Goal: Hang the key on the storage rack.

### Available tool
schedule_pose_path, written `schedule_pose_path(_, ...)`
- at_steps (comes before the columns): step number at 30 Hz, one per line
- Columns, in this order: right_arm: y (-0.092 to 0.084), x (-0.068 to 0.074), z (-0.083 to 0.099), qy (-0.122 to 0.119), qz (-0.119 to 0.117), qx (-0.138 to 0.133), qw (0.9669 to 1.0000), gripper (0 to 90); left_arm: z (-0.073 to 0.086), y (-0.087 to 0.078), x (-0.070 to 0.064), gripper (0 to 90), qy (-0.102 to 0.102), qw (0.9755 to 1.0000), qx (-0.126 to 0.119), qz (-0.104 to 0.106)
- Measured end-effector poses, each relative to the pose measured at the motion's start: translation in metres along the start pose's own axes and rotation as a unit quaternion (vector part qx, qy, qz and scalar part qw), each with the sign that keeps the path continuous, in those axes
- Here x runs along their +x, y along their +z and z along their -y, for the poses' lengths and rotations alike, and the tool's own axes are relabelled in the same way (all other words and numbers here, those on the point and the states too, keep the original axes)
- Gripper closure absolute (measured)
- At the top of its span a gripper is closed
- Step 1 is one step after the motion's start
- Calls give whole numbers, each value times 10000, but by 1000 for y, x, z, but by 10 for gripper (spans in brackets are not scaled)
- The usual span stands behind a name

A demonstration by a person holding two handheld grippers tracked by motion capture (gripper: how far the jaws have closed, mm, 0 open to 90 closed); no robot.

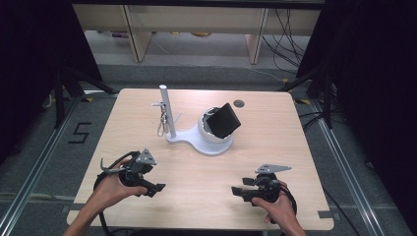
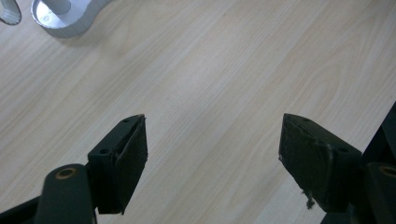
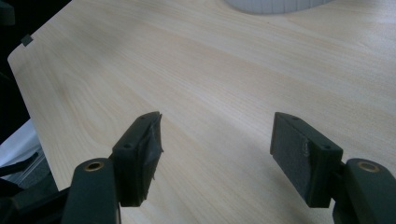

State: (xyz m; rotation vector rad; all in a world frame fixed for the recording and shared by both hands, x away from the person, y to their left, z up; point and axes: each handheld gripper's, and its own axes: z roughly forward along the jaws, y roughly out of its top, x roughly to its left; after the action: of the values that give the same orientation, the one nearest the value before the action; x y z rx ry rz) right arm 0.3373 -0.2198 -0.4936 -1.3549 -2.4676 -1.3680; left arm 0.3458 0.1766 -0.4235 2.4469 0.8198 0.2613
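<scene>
Low over the table (image 1: 196, 172), each hand-held gripper (image 1: 152, 187) (image 1: 238, 191) points inward, jaws apart.

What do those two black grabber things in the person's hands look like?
Each one is black with two flat, blocky jaws lined with dark pads. The left gripper and the right gripper both carry a grey three-cornered plate on top. A black cable loops from each. The person's forearms are bare, with no sleeves.

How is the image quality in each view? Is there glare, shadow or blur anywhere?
High view: table evenly lit, surroundings dark, slight softness overall. Left gripper view: wood grain sharp, the close jaws soft; the white stand base looks bright, casting a faint shadow. Right gripper view: a pale sheen on the wood near the top, soft shadow between the open jaws.
</scene>
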Motion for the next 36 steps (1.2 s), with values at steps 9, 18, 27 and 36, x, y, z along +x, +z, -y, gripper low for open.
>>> schedule_pose_path(9,2,2,1,34,-6,79,10000,346,16,9,-9,221,12,10000,-33,6)
schedule_pose_path(18,3,1,1,12,25,56,10000,345,29,23,-20,204,189,9998,-89,-1)
schedule_pose_path(27,3,1,1,28,12,66,10000,346,48,35,-24,194,-34,9998,-210,-53)
schedule_pose_path(36,2,3,1,-42,108,82,9999,346,59,40,-36,183,-117,9989,-454,-10)
